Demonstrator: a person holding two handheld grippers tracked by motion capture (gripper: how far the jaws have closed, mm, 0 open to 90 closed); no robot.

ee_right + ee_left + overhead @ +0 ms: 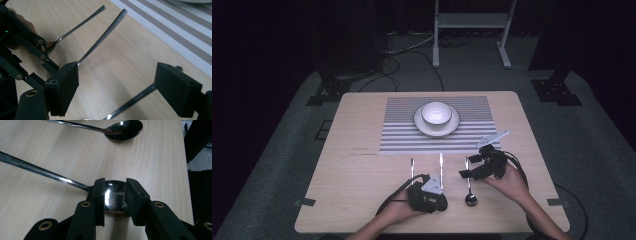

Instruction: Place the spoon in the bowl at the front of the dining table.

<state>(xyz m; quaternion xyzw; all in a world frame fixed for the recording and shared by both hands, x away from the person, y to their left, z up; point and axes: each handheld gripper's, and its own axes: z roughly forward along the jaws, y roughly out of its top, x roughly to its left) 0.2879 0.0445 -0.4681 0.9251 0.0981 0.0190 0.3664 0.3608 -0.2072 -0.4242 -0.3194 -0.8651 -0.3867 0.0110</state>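
Three metal utensils lie side by side on the wooden table (362, 200), in front of a striped placemat (402, 130). My left gripper (115, 195) (428, 196) is shut on the bowl of the middle spoon (37, 170) (441, 165), whose handle points toward the mat. My right gripper (115, 85) (468, 166) is open, one jaw on each side of the right spoon's handle (130, 101), not touching it. That right spoon (471, 199) (122, 130) rests flat. The left utensil (412, 167) (80, 23) lies untouched.
A white bowl (436, 112) sits on a plate (452, 127) at the far middle of the placemat. The table's front edge is just behind both hands. Cables trail from the grippers off the near edge.
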